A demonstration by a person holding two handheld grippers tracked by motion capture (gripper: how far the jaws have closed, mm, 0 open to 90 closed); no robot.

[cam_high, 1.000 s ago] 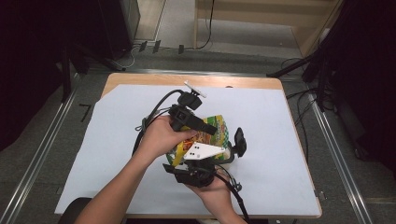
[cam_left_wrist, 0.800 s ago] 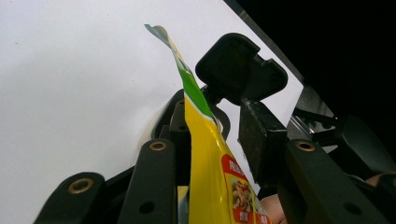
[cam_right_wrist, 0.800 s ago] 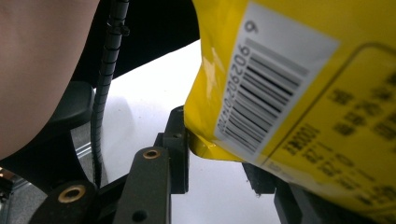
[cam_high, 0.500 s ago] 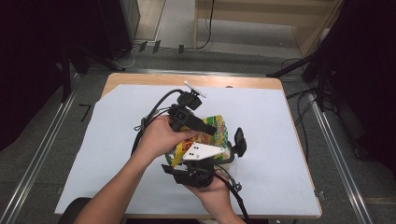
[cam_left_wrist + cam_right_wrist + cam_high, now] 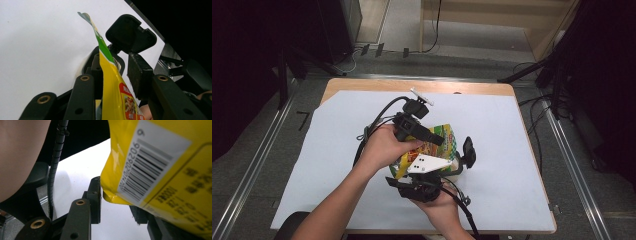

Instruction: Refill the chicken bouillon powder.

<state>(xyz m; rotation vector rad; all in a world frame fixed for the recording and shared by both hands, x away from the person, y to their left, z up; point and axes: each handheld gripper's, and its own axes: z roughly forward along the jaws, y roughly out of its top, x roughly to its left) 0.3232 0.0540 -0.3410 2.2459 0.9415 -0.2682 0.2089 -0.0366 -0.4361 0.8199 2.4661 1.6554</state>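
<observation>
Snack bag (image 5: 438, 143) held above the white table sheet (image 5: 512, 150), between both grippers.

The bag looked light, soft and crinkly, with slick foil; its flat sealed edges were the safest hold. Left gripper (image 5: 113, 75) had the top edge between its jaws, apparently pinched, though the far pad (image 5: 138, 75) stood a little off the foil. Right gripper (image 5: 117, 200) clamped the lower corner beside the barcode. Hands hid the bag's middle; contents and fill were unclear.
</observation>
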